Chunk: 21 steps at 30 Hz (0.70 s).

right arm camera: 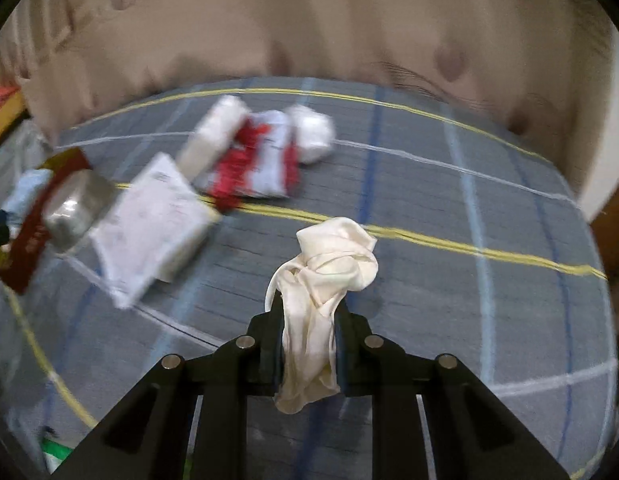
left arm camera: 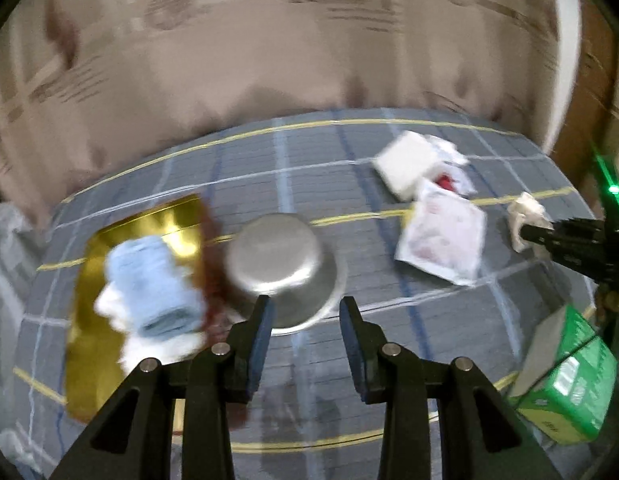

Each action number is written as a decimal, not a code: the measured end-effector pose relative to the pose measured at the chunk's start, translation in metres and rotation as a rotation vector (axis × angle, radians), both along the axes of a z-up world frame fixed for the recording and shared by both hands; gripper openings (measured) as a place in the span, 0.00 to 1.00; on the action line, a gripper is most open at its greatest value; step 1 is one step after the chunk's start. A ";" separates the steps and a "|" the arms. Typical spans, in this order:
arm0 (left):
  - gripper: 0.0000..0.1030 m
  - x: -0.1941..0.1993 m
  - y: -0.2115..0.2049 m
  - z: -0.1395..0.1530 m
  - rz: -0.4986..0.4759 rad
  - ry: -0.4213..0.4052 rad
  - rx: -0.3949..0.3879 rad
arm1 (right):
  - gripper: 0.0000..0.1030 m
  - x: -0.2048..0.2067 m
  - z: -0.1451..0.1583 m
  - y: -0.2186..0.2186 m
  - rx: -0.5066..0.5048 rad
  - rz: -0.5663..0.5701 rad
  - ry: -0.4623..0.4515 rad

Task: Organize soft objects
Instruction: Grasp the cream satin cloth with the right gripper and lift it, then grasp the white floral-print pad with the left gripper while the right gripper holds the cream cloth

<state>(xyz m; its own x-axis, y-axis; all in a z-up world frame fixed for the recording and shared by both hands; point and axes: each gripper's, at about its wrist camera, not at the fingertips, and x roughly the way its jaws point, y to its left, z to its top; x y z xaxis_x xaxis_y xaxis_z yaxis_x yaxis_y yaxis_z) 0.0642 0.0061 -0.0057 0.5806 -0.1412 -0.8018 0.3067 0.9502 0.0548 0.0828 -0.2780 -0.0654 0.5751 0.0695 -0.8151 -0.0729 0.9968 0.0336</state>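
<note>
Now, far left of left tongs (left arm camera: 305, 316): gold tray (left arm camera: 89, 360) holding blue towel (left arm camera: 157, 284), likely collection spot. Left tongs spread, empty, upturned steel bowl (left arm camera: 283, 264) just ahead. Right tongs (right arm camera: 307, 320) pinch cream cloth (right arm camera: 329, 264), lifted clear of plaid tablecloth (right arm camera: 469, 320), probably for carrying trayward.

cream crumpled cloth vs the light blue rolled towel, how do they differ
The cream crumpled cloth is pinched in the right gripper, above the bed; the light blue rolled towel lies in the gold tray. The cloth is thin and bunched, the towel thick and rolled. Both are soft fabric.
</note>
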 end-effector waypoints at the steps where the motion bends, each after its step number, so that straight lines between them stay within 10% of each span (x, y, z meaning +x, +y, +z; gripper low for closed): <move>1: 0.41 0.001 -0.007 -0.002 -0.025 0.009 -0.012 | 0.18 -0.002 -0.003 -0.003 -0.024 -0.024 -0.004; 21: 0.78 0.030 -0.125 -0.033 -0.257 0.014 0.008 | 0.20 -0.008 -0.023 -0.048 -0.002 -0.234 -0.038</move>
<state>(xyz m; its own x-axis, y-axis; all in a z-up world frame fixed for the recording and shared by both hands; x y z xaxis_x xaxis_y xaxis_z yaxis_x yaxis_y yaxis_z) 0.0942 -0.1186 -0.0384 0.5151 -0.2763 -0.8114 0.5388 0.8406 0.0558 0.0745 -0.3259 -0.0883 0.6060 -0.0712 -0.7923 0.1591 0.9867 0.0331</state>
